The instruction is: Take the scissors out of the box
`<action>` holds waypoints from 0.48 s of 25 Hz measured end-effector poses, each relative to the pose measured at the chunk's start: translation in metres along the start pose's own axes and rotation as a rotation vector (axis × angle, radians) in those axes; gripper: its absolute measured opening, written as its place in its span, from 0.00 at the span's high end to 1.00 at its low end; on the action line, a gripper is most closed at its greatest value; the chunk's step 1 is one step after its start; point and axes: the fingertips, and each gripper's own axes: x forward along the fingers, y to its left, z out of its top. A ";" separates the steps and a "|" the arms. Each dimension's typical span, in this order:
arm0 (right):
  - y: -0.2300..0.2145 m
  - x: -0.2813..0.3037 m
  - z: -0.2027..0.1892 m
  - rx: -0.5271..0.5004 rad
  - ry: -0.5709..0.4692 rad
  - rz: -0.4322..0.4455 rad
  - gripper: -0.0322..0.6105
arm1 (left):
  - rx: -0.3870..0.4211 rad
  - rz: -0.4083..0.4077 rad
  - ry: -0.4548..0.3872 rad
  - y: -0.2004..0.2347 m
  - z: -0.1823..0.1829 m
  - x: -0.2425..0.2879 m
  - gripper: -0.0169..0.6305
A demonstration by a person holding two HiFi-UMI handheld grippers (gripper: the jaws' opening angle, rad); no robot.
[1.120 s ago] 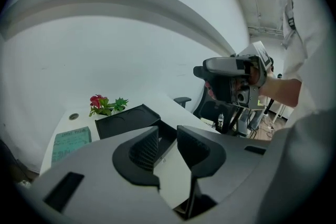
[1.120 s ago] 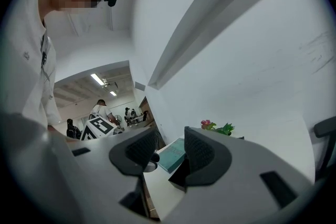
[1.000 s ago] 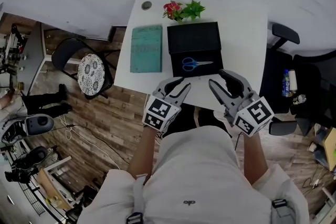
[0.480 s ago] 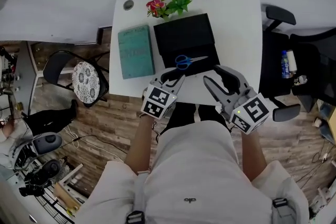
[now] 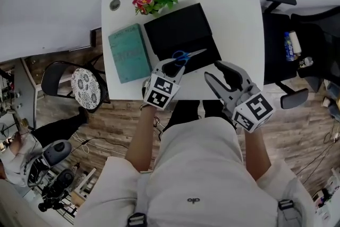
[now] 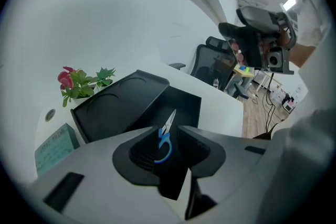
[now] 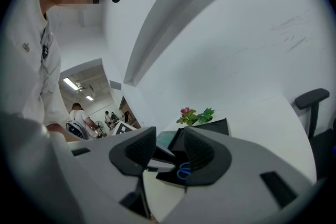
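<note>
Blue-handled scissors (image 5: 185, 56) lie in the front half of an open black box (image 5: 199, 56) on the white table (image 5: 239, 18), its lid (image 5: 178, 26) folded back flat. My left gripper (image 5: 173, 66) is open over the box's near edge, its tips just short of the blue handles. In the left gripper view the scissors (image 6: 164, 140) show in the gap of the left gripper (image 6: 164, 148), blades pointing away. My right gripper (image 5: 219, 74) is open over the table's front edge, right of the box, holding nothing. Between the right gripper's (image 7: 169, 157) jaws the scissors' handles (image 7: 184, 171) show, lower down.
A teal book (image 5: 129, 53) lies left of the box. A small plant with a pink flower (image 5: 155, 0) and a round grey disc (image 5: 115, 5) stand at the table's far edge. An office chair (image 5: 289, 34) is on the right, a patterned stool (image 5: 85, 85) on the left.
My left gripper has moved forward over the table to the box's near edge, close to the scissors' handles. The right gripper has stayed by the table's front edge.
</note>
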 end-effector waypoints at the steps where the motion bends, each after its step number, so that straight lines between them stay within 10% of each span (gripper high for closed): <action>1: -0.001 0.000 -0.001 0.004 -0.001 -0.004 0.68 | 0.008 0.001 0.019 0.001 -0.002 0.004 0.79; 12: -0.009 -0.004 -0.005 0.046 -0.006 -0.038 0.68 | 0.236 0.006 0.235 0.008 -0.024 0.034 0.79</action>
